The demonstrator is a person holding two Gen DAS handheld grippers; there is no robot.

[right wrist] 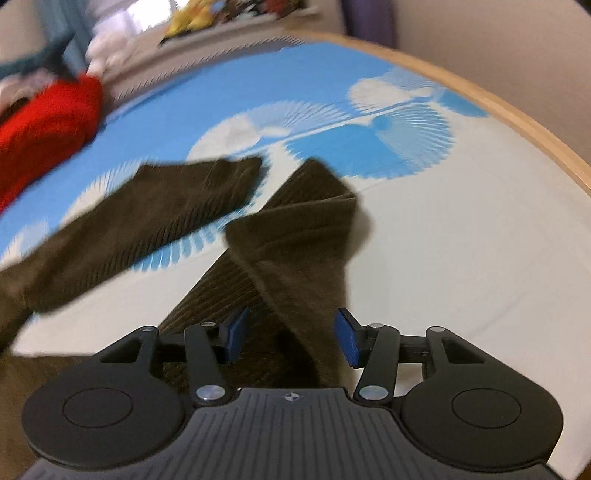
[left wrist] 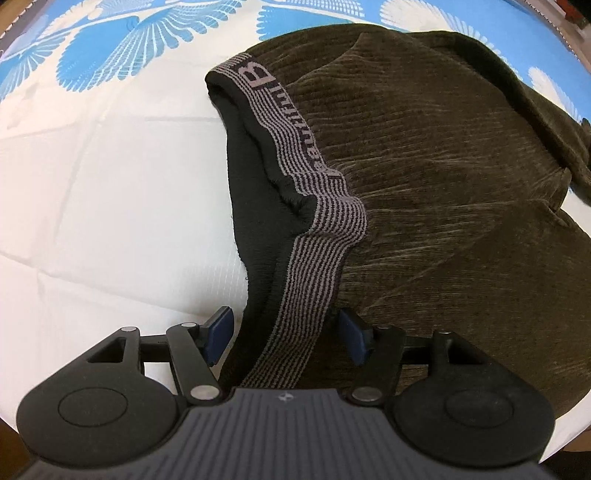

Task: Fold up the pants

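Dark olive corduroy pants [left wrist: 443, 177] lie on a white and blue patterned bed cover [left wrist: 92, 166]. Their grey striped waistband [left wrist: 317, 236] and black lining run between the blue pads [left wrist: 221, 334] of my left gripper [left wrist: 286, 334], whose jaws stand wide apart around the band. In the blurred right wrist view the two pant legs [right wrist: 155, 218] spread apart; one leg's end is folded back [right wrist: 306, 251] and passes between the open jaws of my right gripper [right wrist: 291, 338].
A red garment [right wrist: 44, 125] lies at the far left of the bed. The bed's wooden edge [right wrist: 517, 110] curves along the right. Blurred clutter [right wrist: 221, 14] sits beyond the bed.
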